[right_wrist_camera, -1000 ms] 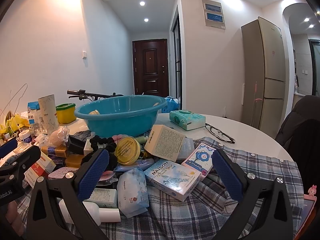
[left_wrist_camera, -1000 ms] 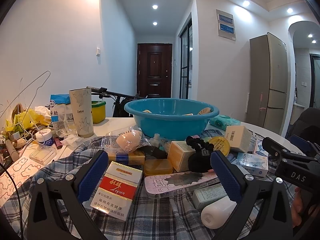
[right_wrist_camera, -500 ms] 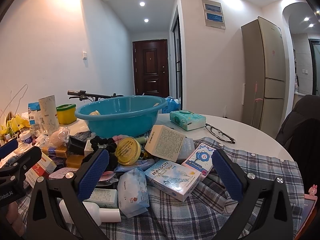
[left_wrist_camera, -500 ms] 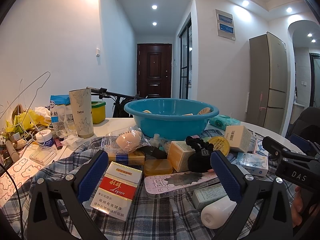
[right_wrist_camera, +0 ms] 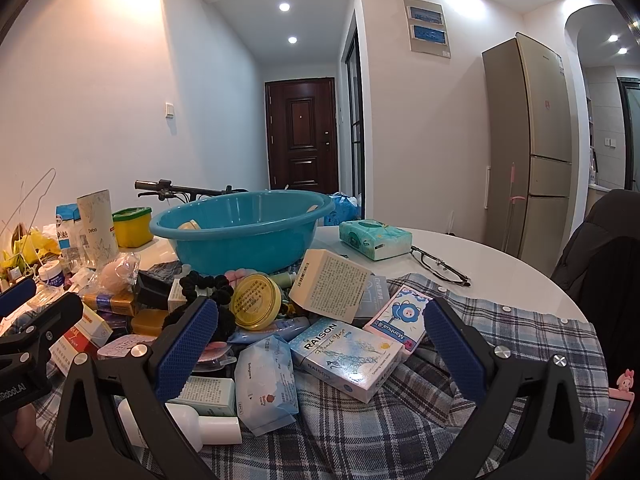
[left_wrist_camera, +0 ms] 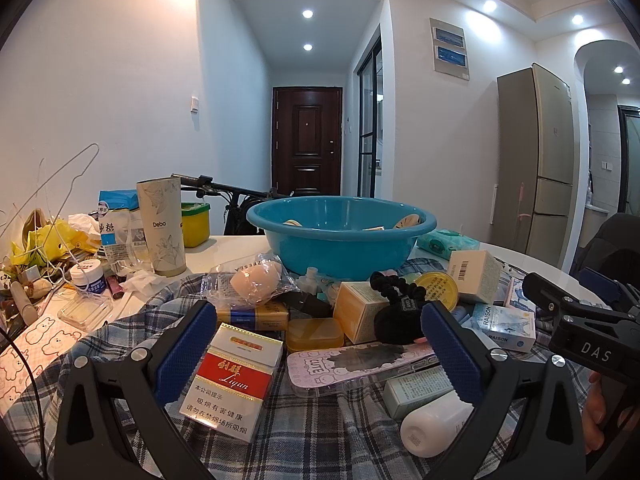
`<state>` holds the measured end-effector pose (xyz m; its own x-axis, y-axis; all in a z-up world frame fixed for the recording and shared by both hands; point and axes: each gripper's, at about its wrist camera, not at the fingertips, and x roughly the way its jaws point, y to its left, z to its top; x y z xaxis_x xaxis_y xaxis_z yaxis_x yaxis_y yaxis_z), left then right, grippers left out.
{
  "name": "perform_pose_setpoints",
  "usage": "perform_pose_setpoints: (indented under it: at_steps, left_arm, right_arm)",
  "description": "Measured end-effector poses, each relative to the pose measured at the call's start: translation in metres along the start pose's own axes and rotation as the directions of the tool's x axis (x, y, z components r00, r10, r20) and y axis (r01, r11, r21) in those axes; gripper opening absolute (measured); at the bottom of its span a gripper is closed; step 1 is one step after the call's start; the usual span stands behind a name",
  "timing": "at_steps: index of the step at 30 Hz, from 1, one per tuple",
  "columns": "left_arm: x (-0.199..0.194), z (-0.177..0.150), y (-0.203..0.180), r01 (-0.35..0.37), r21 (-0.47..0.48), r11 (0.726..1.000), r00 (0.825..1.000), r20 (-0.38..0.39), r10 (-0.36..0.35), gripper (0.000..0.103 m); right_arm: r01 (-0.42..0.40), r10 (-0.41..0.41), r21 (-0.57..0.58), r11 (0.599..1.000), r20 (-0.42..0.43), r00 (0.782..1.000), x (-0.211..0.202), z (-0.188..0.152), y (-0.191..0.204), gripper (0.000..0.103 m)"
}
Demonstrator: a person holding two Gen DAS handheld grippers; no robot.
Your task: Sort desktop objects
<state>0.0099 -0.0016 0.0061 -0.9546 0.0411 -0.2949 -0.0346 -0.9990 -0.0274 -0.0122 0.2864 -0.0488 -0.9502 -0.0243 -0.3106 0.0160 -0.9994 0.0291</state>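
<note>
Only from right wrist: glasses on bare bench. Only from left: hanger. Both grippers' jaws released, grasping nothing.

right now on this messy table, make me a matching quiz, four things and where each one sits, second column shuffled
Things:
1. glasses
2. red cigarette pack
3. RAISON box
4. yellow tin

Places:
A. between the open right tongs
B. on bare white tabletop, off the cloth
C. propped on the pile before the blue basin
D. beside the left tongs' left finger

Pairs: 1-B, 2-D, 3-A, 4-C
</note>
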Motion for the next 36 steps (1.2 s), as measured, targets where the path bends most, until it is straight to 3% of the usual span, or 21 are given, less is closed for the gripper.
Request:
perform_pose_setpoints:
  at_steps: [36]
  left_arm:
    - [-0.0006,0.0001,-0.0007,0.0,0.001,1.0,1.0,0.0,0.0,0.103]
  right_arm:
    - [-0.003,0.003,0.018,1.0,-0.006,1.0,0.0004,-0.0011,-0.0025,0.103]
